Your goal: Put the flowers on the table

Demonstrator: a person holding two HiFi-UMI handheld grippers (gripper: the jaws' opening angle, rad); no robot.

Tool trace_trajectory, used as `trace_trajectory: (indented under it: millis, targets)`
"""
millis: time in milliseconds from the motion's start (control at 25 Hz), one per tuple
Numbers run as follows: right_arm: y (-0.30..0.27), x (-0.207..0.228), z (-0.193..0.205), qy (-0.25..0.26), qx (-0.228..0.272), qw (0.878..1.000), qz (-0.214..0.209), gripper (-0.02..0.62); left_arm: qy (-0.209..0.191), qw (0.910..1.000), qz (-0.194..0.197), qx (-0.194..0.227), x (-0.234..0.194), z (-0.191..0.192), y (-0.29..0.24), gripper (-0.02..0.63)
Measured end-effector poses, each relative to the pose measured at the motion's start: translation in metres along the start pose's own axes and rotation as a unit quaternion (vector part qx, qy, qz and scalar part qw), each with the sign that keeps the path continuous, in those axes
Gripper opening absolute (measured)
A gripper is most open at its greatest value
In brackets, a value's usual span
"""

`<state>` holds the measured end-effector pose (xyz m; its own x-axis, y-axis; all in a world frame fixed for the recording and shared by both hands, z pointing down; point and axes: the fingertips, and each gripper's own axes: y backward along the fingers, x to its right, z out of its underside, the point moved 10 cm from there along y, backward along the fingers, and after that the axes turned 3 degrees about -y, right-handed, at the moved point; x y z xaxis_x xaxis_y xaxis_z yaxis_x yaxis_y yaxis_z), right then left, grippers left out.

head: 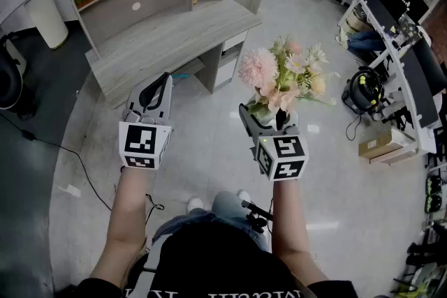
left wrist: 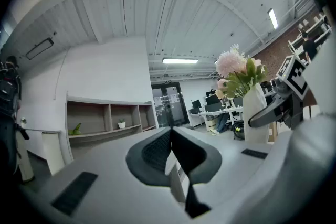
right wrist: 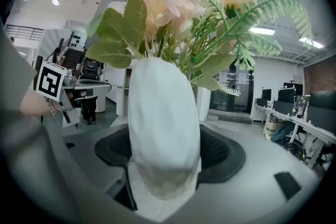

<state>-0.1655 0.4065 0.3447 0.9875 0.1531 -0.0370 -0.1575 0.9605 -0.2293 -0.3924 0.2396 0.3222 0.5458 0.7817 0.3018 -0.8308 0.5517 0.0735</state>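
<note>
The right gripper [head: 268, 116] is grasping a white rounded vase [right wrist: 163, 123] of pink and cream flowers [head: 279, 73]; the left gripper [head: 161, 82] is hovering clenched, empty

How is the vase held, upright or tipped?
Upright. In the left gripper view the vase stands vertical like the doors behind, flowers on top.

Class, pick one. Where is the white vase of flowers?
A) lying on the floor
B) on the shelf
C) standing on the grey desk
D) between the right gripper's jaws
D: the right gripper clamps the white vase from both sides, off the grey desk.
</note>
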Motion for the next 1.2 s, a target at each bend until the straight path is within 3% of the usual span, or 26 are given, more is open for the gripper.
trace_trajectory:
  millis: [280,520,880,1200]
  targets:
    - [0.0,-0.006,0.007,-0.019,-0.055,0.998,0.001,0.37,0.006,1.0,-0.002,-0.003,-0.002,-0.005,0.014,0.011]
    - [-0.009,0.009,0.014,-0.024,-0.058,0.998,-0.016,0.37,0.003,0.9999,-0.015,0.005,0.01,-0.006,0.003,0.011]
    - [-0.098,0.036,-0.004,-0.019,-0.056,0.998,-0.034,0.37,0.001,0.9995,-0.03,-0.002,-0.029,0.018,-0.069,0.011]
    - [-0.169,0.098,-0.021,-0.024,-0.046,0.998,-0.047,0.37,-0.002,0.999,-0.043,-0.012,-0.036,0.027,-0.155,0.011]
